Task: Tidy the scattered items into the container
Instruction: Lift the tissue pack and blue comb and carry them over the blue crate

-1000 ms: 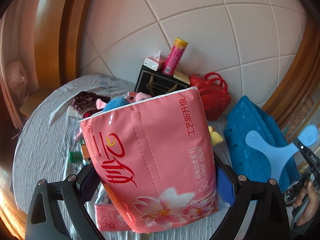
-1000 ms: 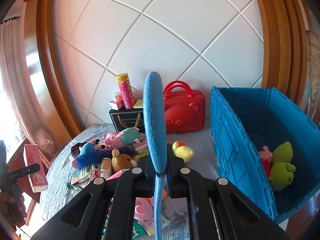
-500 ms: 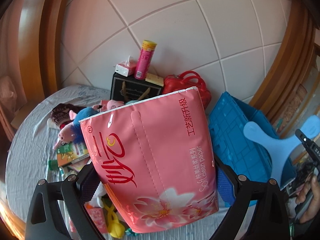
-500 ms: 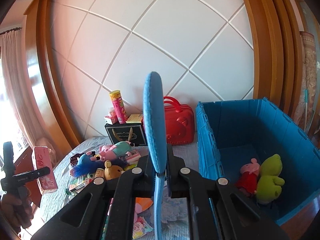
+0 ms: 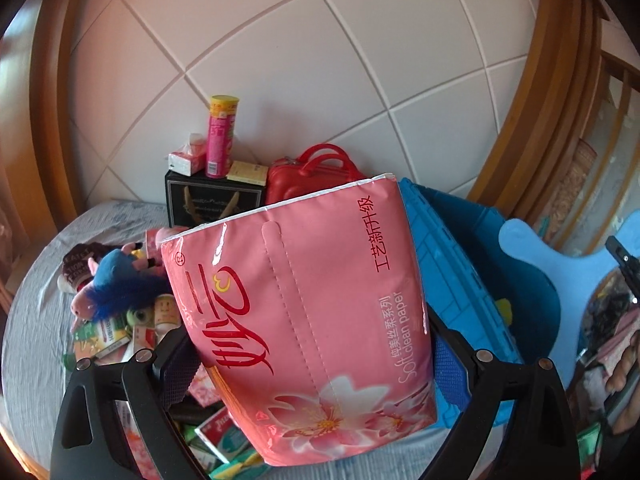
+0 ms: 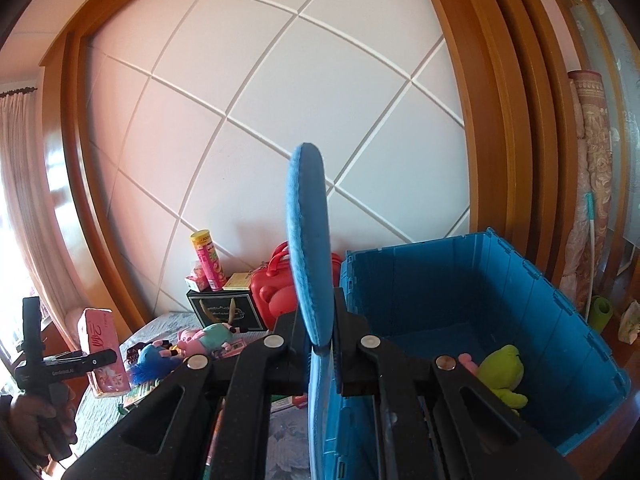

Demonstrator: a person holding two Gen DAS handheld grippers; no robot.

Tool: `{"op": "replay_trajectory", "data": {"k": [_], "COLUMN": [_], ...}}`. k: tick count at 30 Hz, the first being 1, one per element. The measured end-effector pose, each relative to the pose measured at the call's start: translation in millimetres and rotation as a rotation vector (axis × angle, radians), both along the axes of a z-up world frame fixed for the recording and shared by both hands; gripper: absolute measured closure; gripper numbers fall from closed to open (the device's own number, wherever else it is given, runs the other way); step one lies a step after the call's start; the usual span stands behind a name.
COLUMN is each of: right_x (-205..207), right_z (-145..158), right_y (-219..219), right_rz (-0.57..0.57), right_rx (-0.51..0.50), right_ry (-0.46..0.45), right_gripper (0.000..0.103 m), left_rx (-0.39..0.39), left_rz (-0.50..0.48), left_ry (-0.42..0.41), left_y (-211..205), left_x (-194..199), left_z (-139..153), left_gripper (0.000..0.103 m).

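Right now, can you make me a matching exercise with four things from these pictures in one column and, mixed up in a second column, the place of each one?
Things
1. tissue pack
2. blue fan
3. green plush toy
4. pink can

Places
A. inside the blue crate
B. on top of the black box
C. between the fingers of the left gripper
D. between the fingers of the right gripper

Pairs: 1-C, 2-D, 3-A, 4-B
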State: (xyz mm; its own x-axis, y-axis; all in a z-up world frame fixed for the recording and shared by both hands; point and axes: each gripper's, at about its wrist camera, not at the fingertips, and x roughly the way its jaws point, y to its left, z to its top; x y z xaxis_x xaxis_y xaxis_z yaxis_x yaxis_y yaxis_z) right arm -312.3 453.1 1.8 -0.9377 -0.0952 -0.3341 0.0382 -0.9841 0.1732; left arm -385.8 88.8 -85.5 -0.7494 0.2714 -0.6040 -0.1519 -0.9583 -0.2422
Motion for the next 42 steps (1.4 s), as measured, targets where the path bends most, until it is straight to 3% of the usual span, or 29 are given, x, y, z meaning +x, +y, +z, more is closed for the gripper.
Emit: {"op": "replay_trajectory", "data": {"k": [11,16,23,42], "right_x": [5.5,4.2,-5.1,-35.1], "right_z": [3.6,4.0,-3.6,-41.2], "right_y": [72.4,96.7,126.0,188.9], "right_rz": [-0.071,-0.094,-0.119,-0.186], "right_rx": [-0.013,-0.017,-0.04,-0.1], "right_ry": [0.009,0.012,-0.003,-0.073], "right_gripper": [0.095,0.095,0.095,0.095], "left_rx": [-0.033,-0.007,-0.042,-0.089], "left_rz": [-0.138,-0.217,-0.311,-0.473], "left_ry": [0.064,0.058,0.09,0.057], "left_y": [81.9,129.1,194.9,329.6], "left_x": [-22.1,-29.5,-32.4,-68.6], "left_z": [40.5,49.1,61.7,52.6], "left_gripper": [0.006,0.006,0.006,0.006]}}
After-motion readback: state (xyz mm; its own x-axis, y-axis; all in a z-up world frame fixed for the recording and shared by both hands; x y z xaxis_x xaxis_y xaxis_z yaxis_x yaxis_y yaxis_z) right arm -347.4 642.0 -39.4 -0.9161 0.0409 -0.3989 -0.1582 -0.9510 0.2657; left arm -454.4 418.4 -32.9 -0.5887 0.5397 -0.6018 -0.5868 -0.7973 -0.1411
